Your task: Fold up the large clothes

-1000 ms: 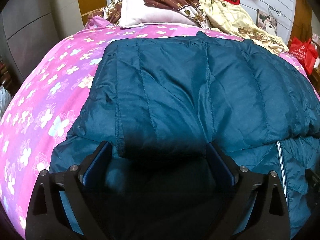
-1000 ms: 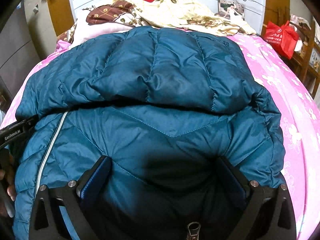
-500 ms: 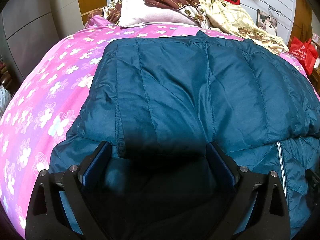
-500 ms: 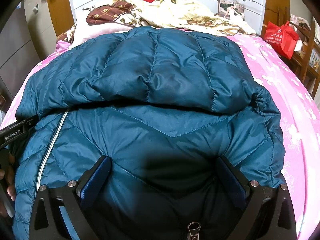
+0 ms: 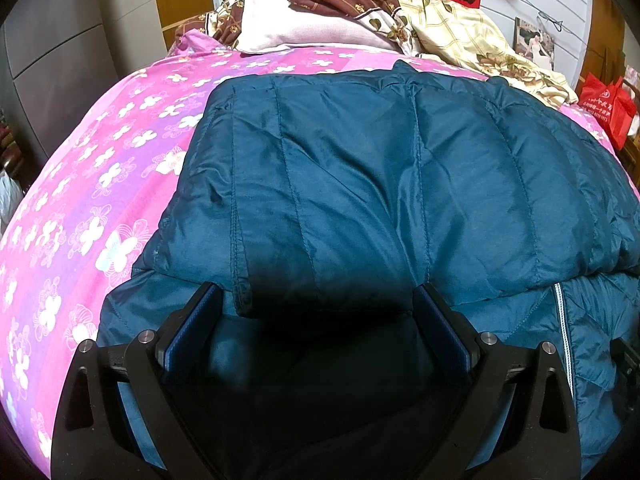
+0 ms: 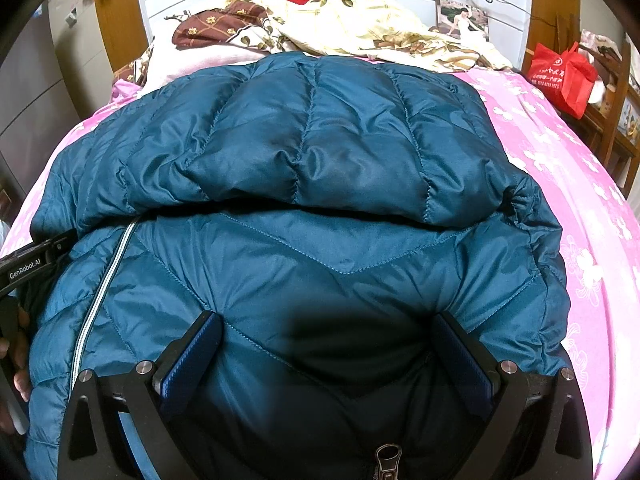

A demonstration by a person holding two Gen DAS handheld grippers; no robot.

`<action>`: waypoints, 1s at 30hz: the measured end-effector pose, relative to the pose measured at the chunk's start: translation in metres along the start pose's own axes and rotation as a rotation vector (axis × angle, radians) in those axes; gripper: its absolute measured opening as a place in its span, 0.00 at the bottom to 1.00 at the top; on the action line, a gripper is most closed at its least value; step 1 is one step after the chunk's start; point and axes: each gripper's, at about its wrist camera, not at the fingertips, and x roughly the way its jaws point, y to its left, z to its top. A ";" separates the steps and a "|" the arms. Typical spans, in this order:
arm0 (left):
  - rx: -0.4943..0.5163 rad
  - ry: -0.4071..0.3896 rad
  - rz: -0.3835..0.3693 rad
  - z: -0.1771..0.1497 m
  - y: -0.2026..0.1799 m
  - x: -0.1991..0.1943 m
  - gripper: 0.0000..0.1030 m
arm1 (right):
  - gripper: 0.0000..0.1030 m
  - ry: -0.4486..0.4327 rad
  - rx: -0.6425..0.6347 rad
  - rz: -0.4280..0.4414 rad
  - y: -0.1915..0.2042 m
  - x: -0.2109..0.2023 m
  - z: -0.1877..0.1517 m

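Both grippers, left gripper (image 5: 316, 336) and right gripper (image 6: 326, 356), hover spread and empty over the half-folded down jacket (image 6: 320, 152), apparently between folds, so next each likely needs a fresh hem grip.

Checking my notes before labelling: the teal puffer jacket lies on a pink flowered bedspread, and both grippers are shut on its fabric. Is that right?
Not quite. Both wrist views show the left gripper and right gripper open, fingers spread above the jacket. The jacket does lie on the pink flowered bedspread.
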 end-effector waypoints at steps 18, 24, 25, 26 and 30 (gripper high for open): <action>0.024 -0.038 -0.019 -0.003 0.008 -0.019 0.95 | 1.00 -0.035 -0.030 -0.025 -0.007 -0.015 0.002; 0.053 -0.033 -0.036 -0.033 0.036 -0.060 0.95 | 1.00 -0.071 0.037 -0.002 -0.049 -0.045 -0.011; 0.055 -0.019 -0.033 -0.041 0.040 -0.062 0.95 | 1.00 -0.034 0.048 -0.014 -0.056 -0.040 -0.014; 0.058 -0.003 -0.026 -0.045 0.042 -0.060 0.95 | 1.00 0.000 0.055 -0.031 -0.061 -0.035 -0.018; 0.065 0.090 -0.008 -0.061 0.050 -0.050 0.95 | 1.00 0.028 0.051 -0.034 -0.076 -0.033 -0.023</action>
